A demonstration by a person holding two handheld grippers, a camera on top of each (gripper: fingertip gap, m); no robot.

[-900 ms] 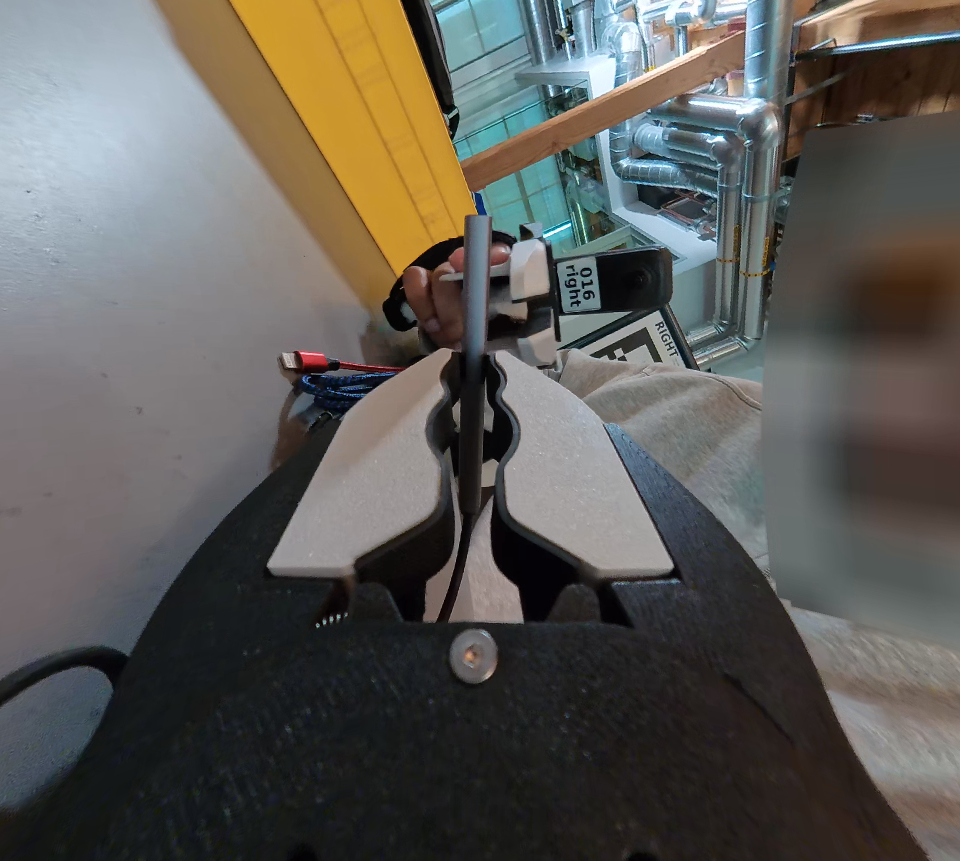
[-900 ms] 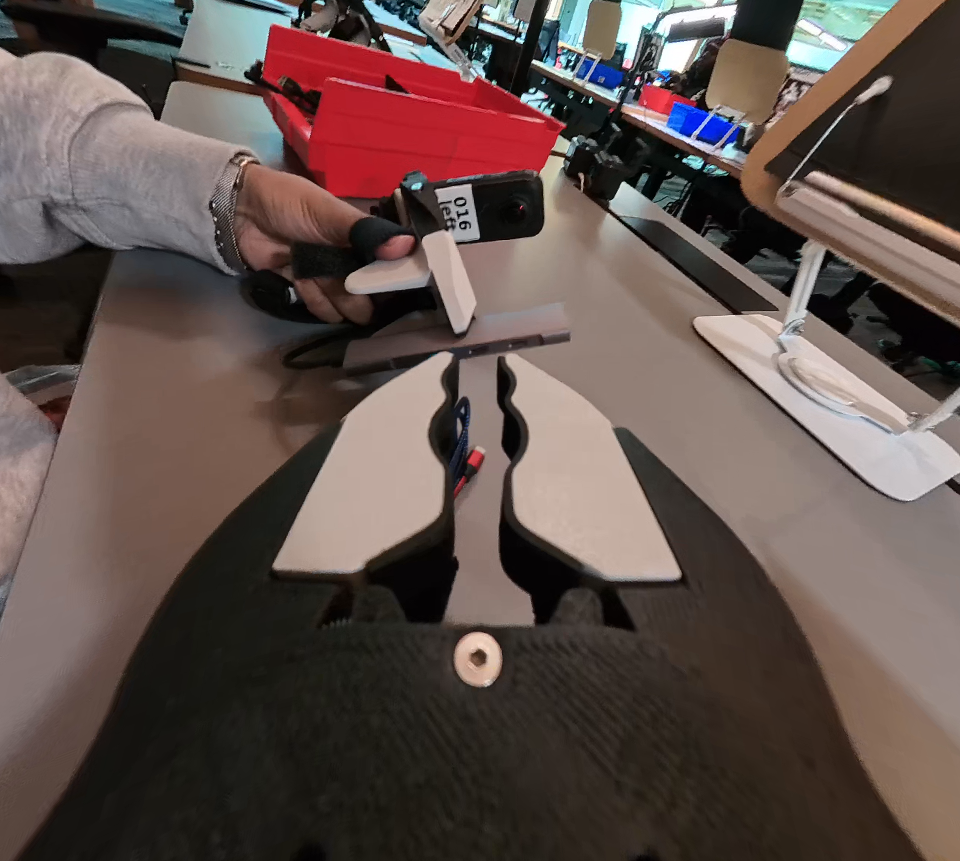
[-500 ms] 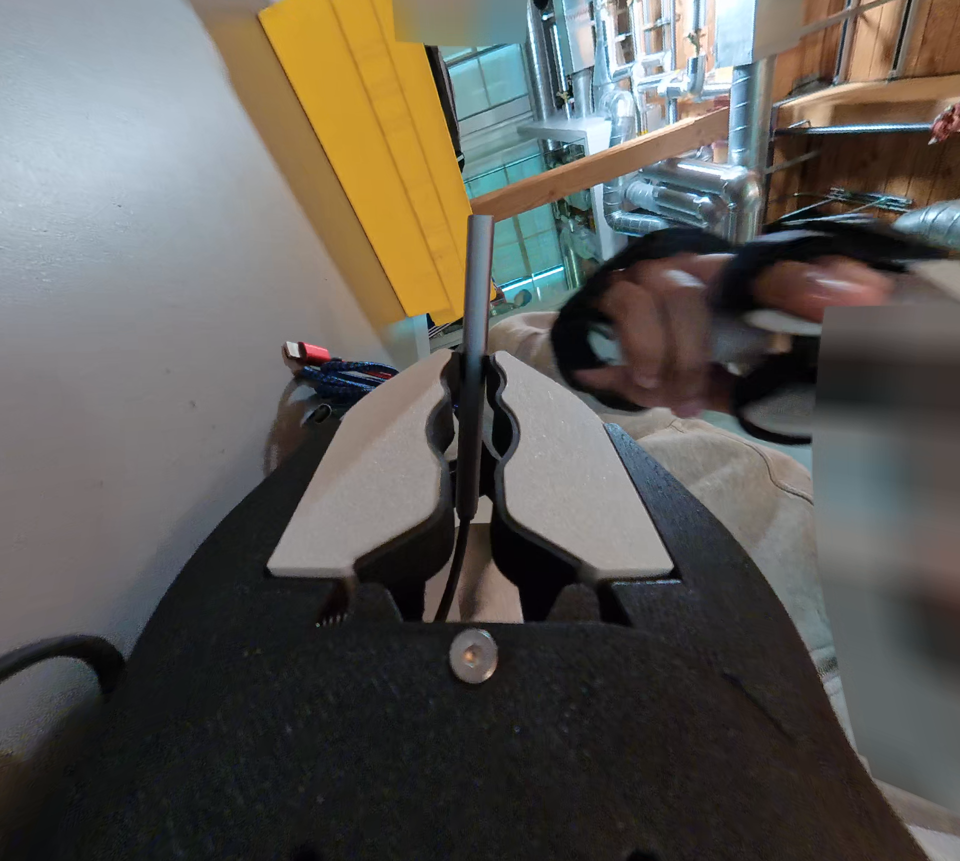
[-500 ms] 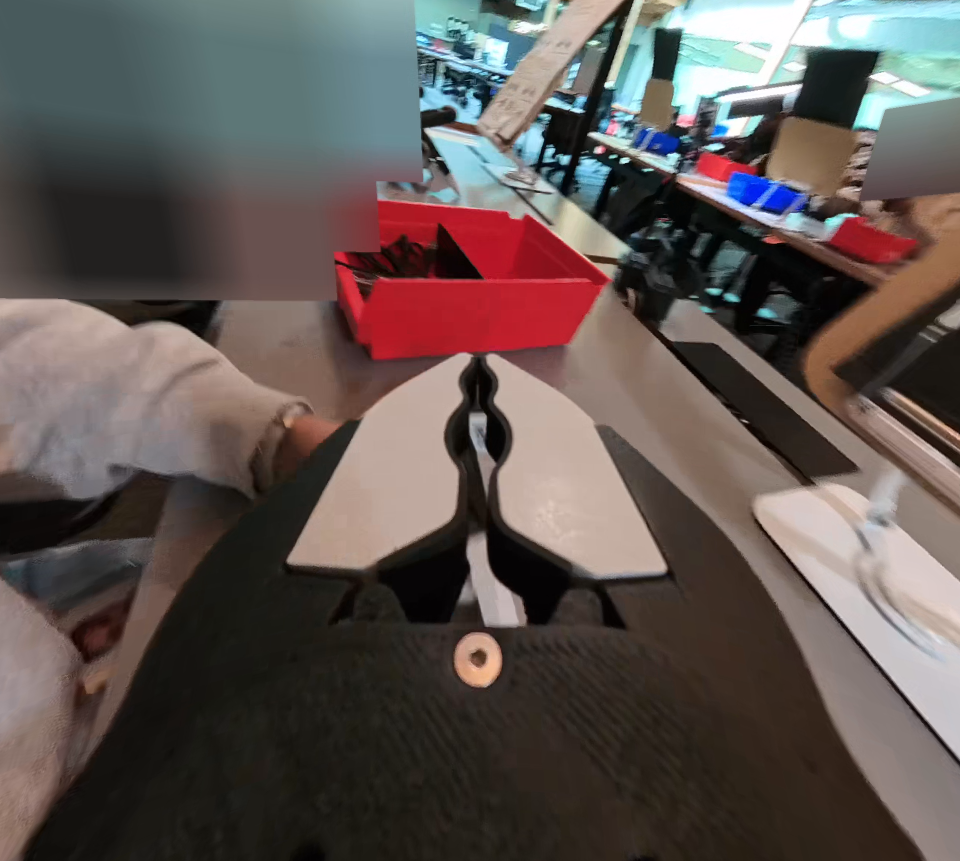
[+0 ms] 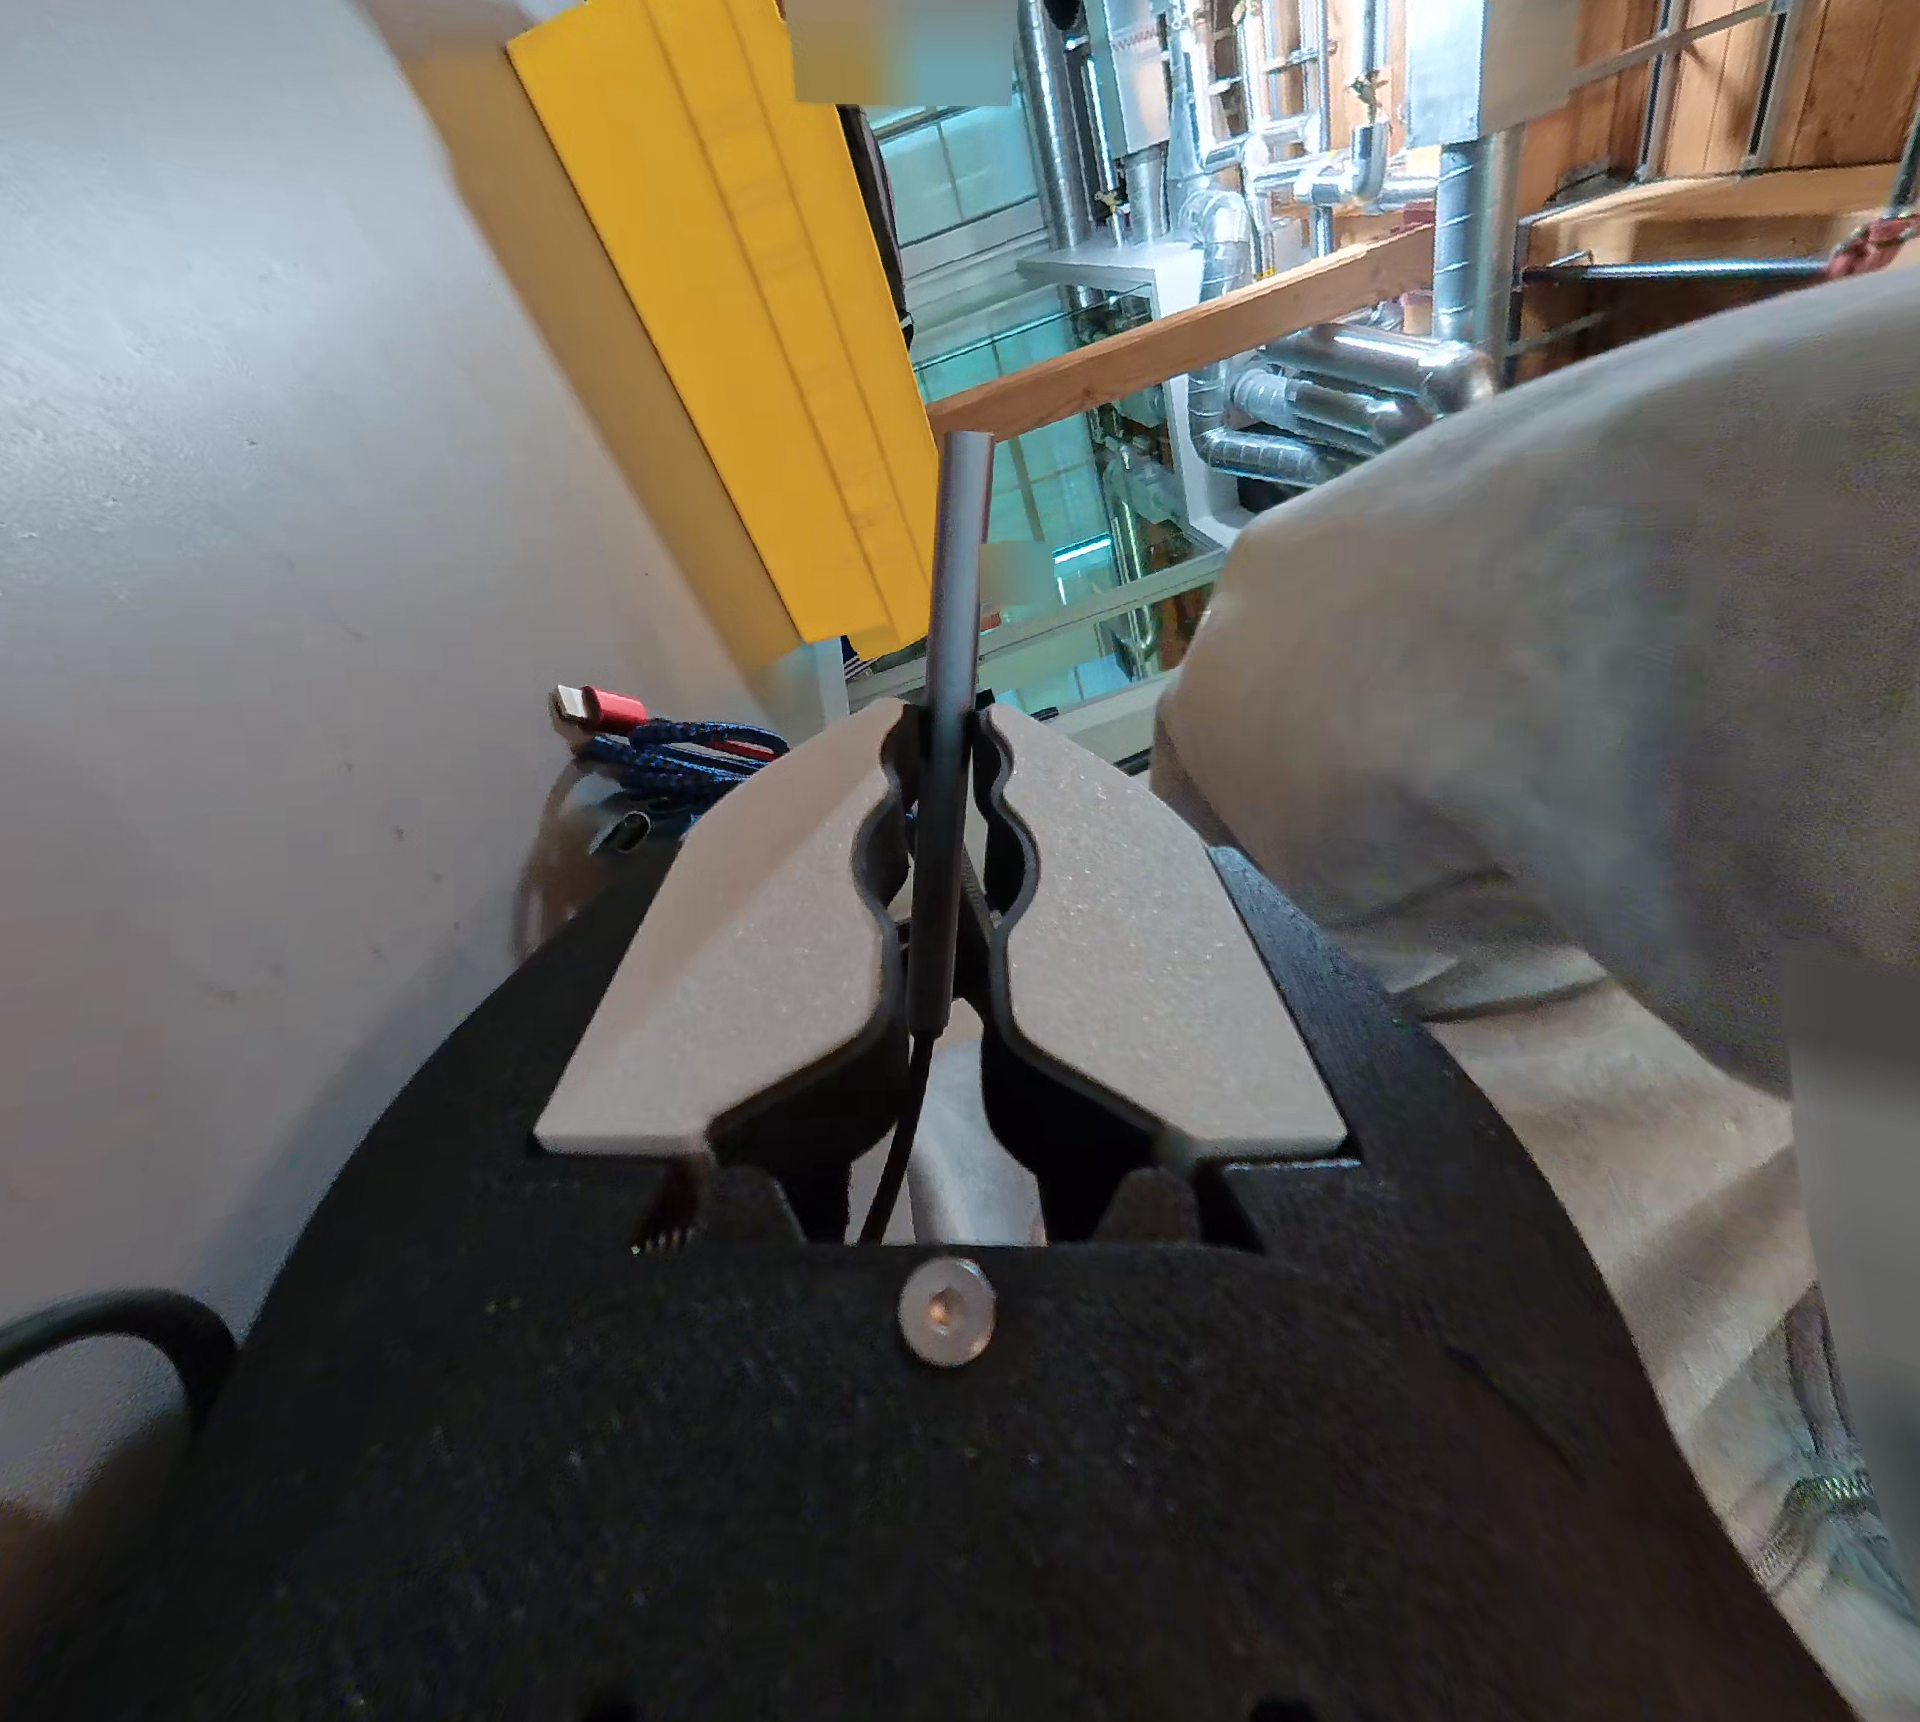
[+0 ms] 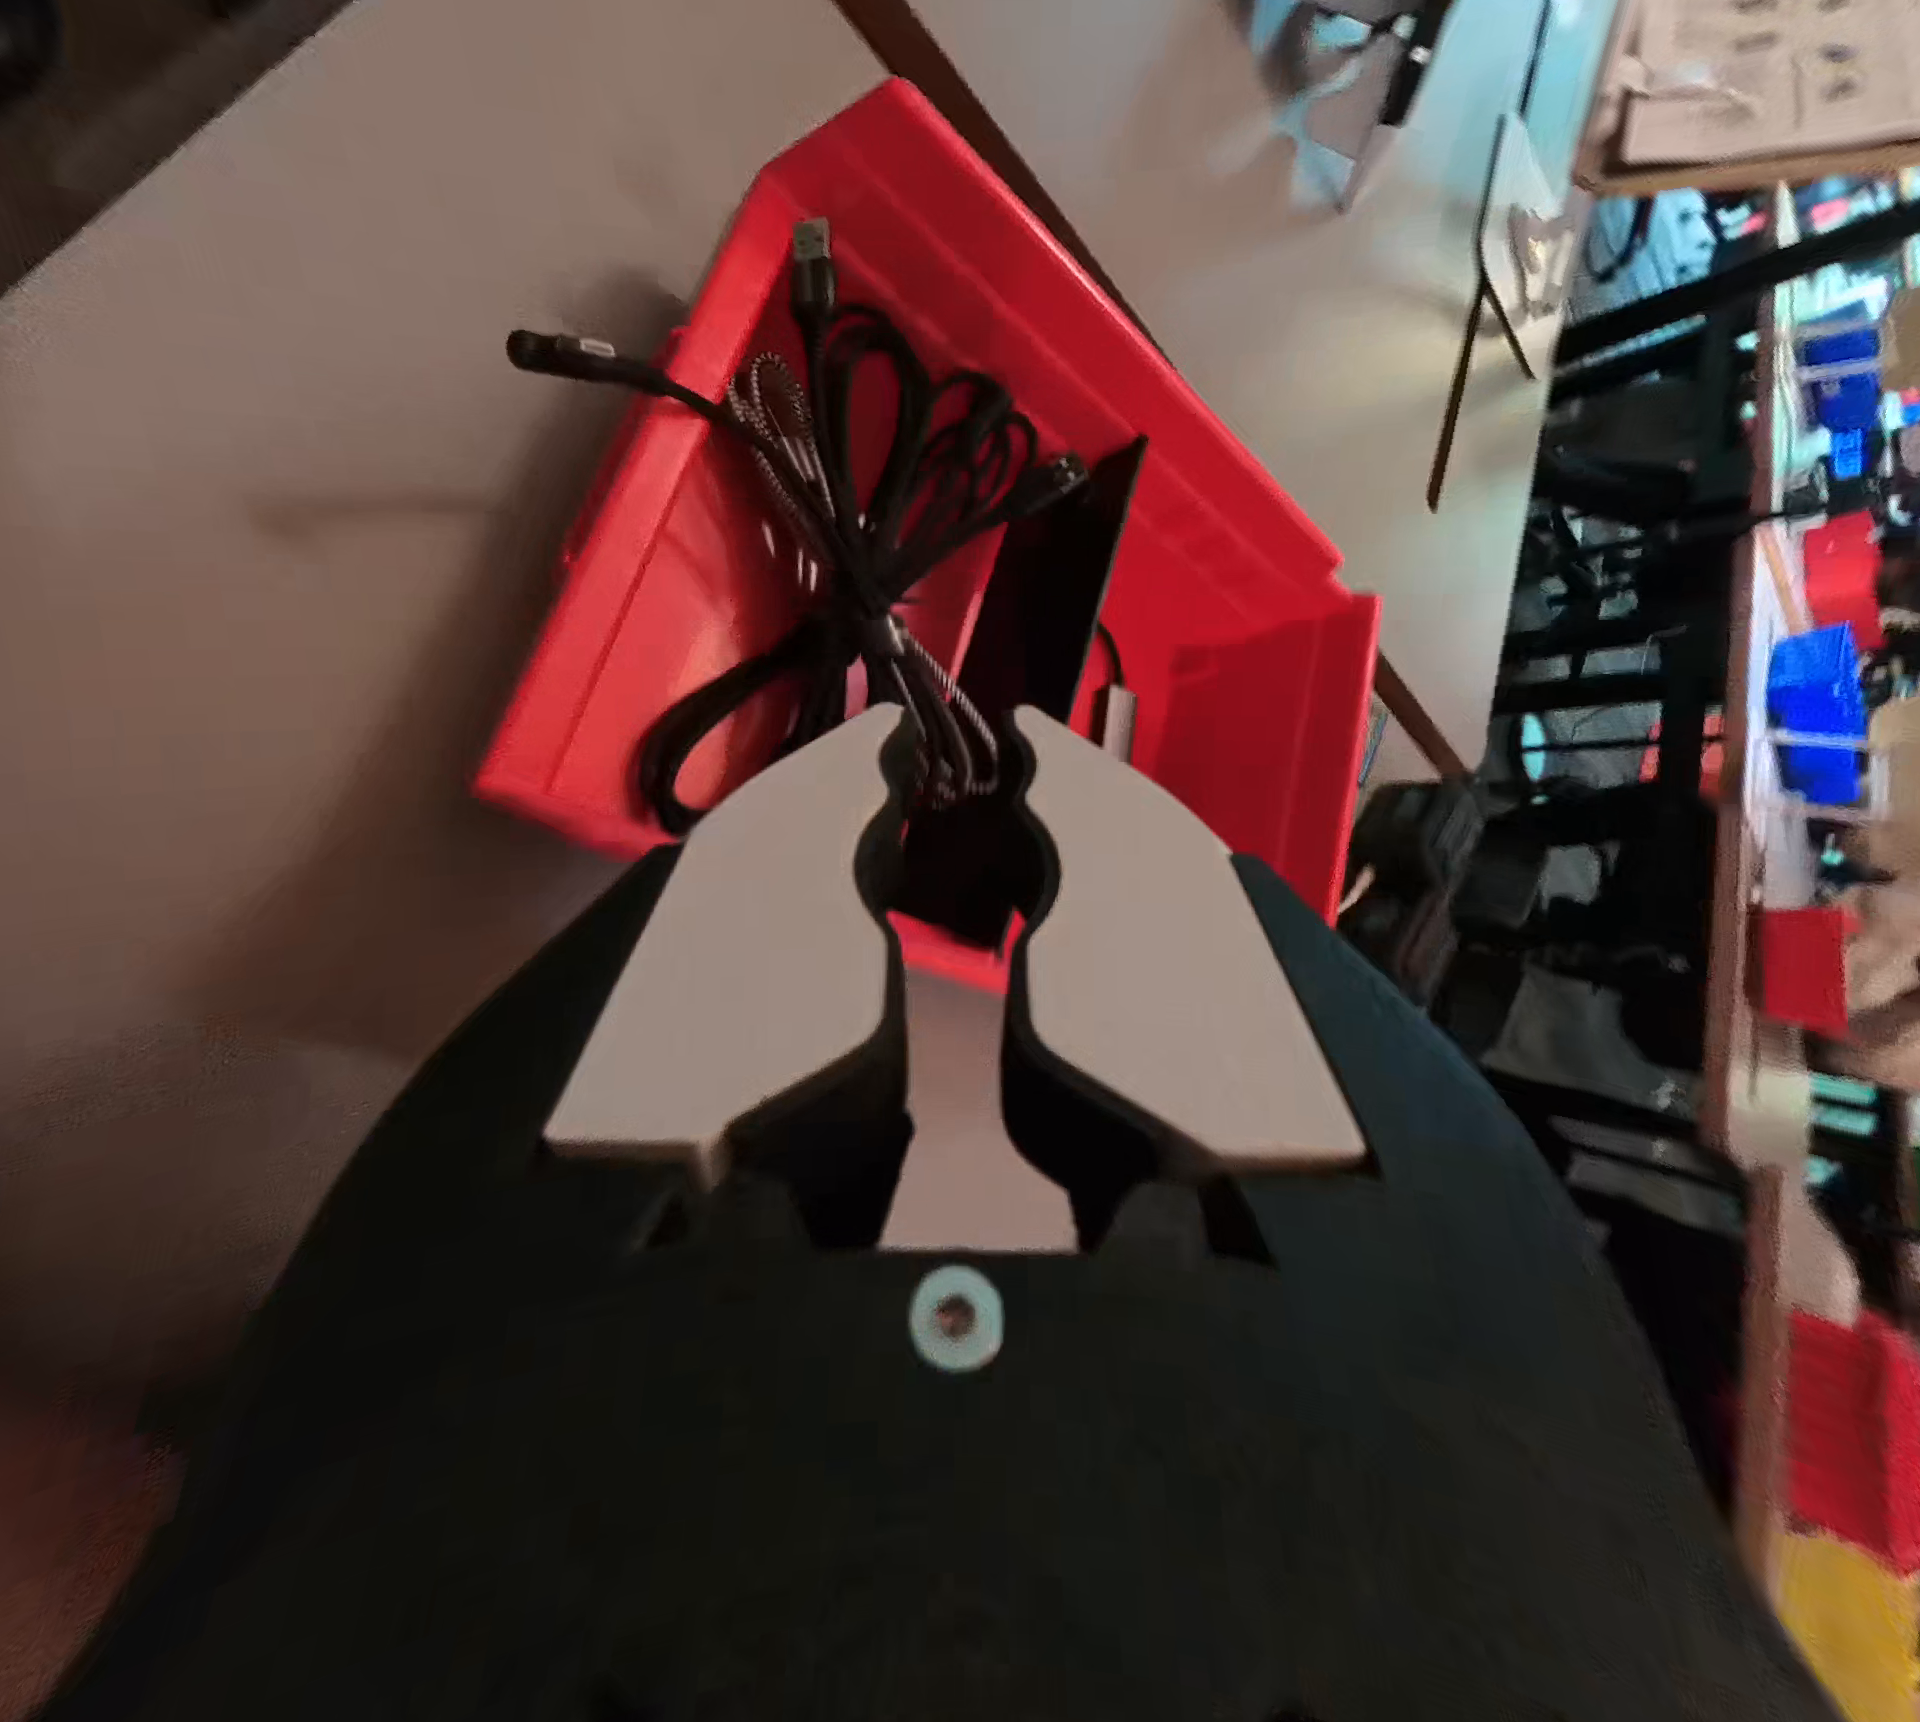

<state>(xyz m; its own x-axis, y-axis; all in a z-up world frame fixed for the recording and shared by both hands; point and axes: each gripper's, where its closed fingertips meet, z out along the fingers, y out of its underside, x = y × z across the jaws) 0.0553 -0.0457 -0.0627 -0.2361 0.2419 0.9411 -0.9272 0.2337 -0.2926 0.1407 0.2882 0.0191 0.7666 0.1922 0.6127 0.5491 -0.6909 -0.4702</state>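
My left gripper (image 5: 943, 716) is shut on a slim grey hub (image 5: 954, 592), which stands up between the fingertips; its thin black cable trails back between the fingers. A blue braided cable with a red connector (image 5: 675, 742) lies on the table just left of it. My right gripper (image 6: 956, 722) is narrowly open and hovers over a red bin (image 6: 1195, 488). A bundle of black and braided cables (image 6: 862, 509) lies in the bin, and one end shows in the gap between the fingertips. Whether the fingers touch it I cannot tell.
A yellow bin (image 5: 748, 301) stands on the pale table (image 5: 260, 529) beyond the left gripper. A person's grey sleeve (image 5: 1558, 633) fills the right of that view. The red bin has a black divider (image 6: 1060, 592) with a grey adapter (image 6: 1117, 716) beside it. Shelves stand beyond the table edge. Across from one pair of fingers to the other is roughly 35 centimetres.
The right gripper swung away from the hub to above the red bin, shut on the way and is slightly open now. The left gripper keeps holding the hub, nearly still.
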